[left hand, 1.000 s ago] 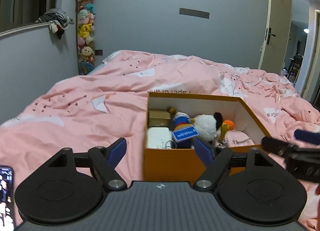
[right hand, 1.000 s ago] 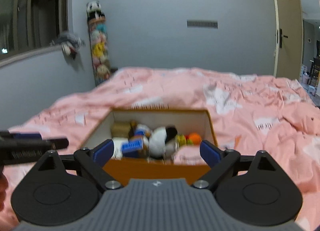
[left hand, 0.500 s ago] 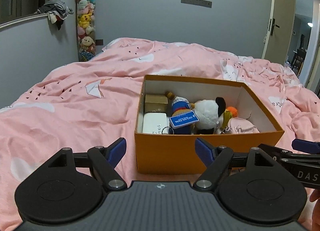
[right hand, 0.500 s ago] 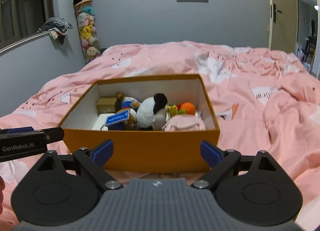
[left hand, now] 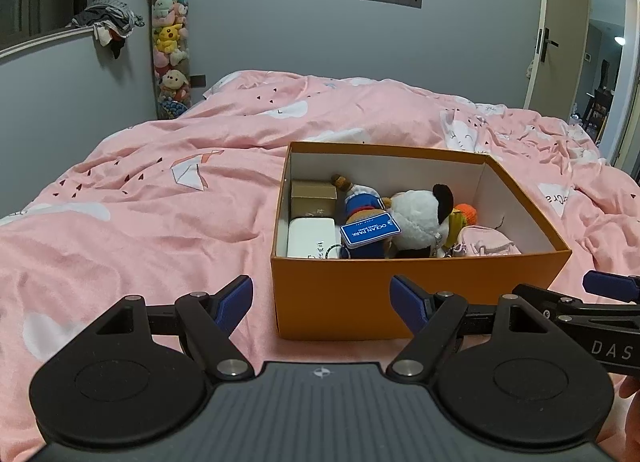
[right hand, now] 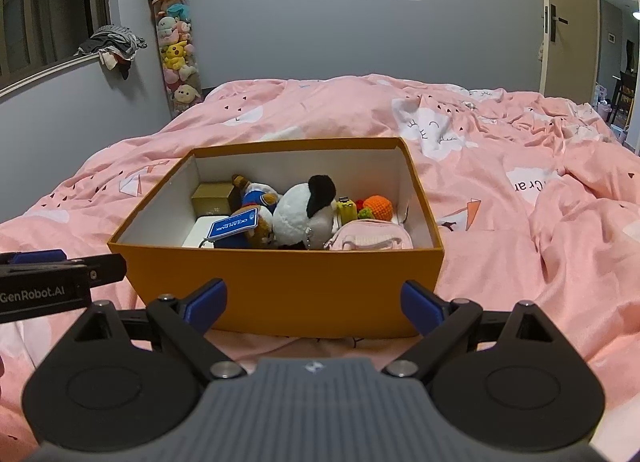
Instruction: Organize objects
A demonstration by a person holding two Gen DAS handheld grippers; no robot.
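Note:
An open orange box (left hand: 420, 294) (right hand: 280, 286) sits on the pink bed. Inside lie a white-and-black plush (left hand: 420, 218) (right hand: 304, 218), a small plush with a blue tag (left hand: 370, 228) (right hand: 236, 224), a brown carton (left hand: 314, 198) (right hand: 212, 198), a white case (left hand: 310, 238), an orange knitted ball (right hand: 380, 206) and a pink pouch (left hand: 486, 244) (right hand: 372, 240). My left gripper (left hand: 322, 300) is open and empty just before the box's near left corner. My right gripper (right hand: 312, 302) is open and empty before the box's front wall.
The pink duvet (left hand: 160, 214) (right hand: 540, 202) covers the whole bed, with folds on the right. A tall tube of plush toys (left hand: 170, 38) (right hand: 176, 42) stands at the far wall. A door (left hand: 560, 30) is at the far right.
Both grippers have risen and drawn back from the box, so its inside shows more from above. Both stay open and empty.

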